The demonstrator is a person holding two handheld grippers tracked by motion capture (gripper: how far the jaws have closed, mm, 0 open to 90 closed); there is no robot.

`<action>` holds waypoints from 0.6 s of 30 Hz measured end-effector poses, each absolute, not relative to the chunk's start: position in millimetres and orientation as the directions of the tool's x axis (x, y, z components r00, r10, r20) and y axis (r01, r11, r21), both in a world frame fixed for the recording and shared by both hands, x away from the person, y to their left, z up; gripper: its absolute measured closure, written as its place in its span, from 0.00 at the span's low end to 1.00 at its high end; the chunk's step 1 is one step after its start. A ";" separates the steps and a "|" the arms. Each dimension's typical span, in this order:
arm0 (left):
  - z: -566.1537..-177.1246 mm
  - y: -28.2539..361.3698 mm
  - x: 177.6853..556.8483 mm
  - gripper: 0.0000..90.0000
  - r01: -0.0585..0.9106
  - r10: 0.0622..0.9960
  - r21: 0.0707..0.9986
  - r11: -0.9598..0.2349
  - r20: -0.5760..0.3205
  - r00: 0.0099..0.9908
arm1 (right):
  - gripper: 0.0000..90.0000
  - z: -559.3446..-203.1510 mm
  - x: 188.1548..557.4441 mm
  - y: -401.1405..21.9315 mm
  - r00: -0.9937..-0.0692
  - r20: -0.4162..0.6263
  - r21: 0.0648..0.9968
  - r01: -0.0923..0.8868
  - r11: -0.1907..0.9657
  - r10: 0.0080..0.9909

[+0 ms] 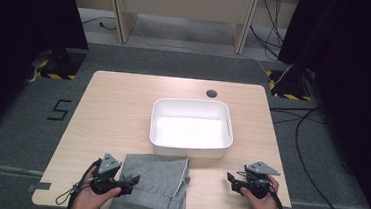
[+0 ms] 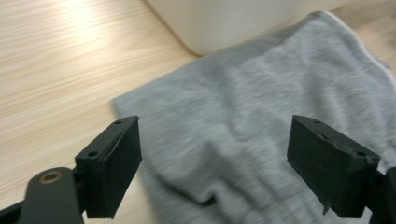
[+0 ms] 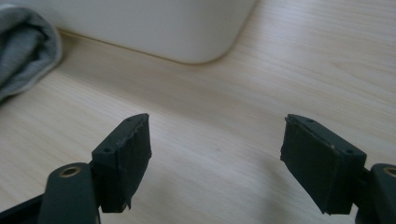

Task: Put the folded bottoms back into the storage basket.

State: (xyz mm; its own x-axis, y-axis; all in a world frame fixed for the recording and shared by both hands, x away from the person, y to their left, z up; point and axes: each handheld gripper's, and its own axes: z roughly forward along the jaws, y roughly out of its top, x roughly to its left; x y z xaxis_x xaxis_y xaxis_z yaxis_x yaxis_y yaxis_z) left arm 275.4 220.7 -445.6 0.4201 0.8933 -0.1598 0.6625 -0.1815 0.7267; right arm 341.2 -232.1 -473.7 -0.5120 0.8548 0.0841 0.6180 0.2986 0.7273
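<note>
Left gripper (image 1: 129, 183) agape over grey garment (image 1: 160, 182)

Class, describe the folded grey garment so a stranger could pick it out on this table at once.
Start at the wooden table and find the white bin near its middle. The grey garment lies just in front of it, at the near edge by the left gripper. It is the one soft, folded thing there.

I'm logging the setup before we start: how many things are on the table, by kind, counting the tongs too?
White bins: 1
Grey folded garments: 1
Tongs: 2, left and right, both open
Total: 4
</note>
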 end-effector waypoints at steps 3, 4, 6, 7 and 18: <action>-450.0 229.9 275.0 0.19 0.676 0.904 0.718 -0.163 -0.166 0.394 | 0.27 -472.3 339.5 -226.7 -0.537 0.086 0.731 0.606 0.313 0.839; -453.2 233.7 274.2 0.19 0.682 0.907 0.714 -0.160 -0.166 0.386 | 0.27 -472.0 338.4 -223.9 -0.540 0.095 0.729 0.609 0.311 0.836; -463.9 243.1 268.5 0.18 0.705 0.915 0.696 -0.138 -0.182 0.359 | 0.27 -469.5 336.4 -214.1 -0.571 0.107 0.736 0.596 0.320 0.814; -463.9 243.1 268.5 0.18 0.705 0.915 0.696 -0.138 -0.182 0.359 | 0.27 -469.5 336.4 -214.1 -0.571 0.107 0.736 0.596 0.320 0.814; -482.2 241.6 241.9 0.17 0.733 0.908 0.675 -0.083 -0.252 0.334 | 0.26 -462.4 334.7 -168.6 -0.673 0.167 0.744 0.565 0.356 0.720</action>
State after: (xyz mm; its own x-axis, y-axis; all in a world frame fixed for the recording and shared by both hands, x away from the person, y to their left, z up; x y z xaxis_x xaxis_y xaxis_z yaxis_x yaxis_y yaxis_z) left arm 241.9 241.6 -482.2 0.3342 0.9082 -0.2519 0.7332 -0.0826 0.6750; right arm 334.7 -168.6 -462.4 -0.6732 0.7204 0.1669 0.5655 0.3562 0.7439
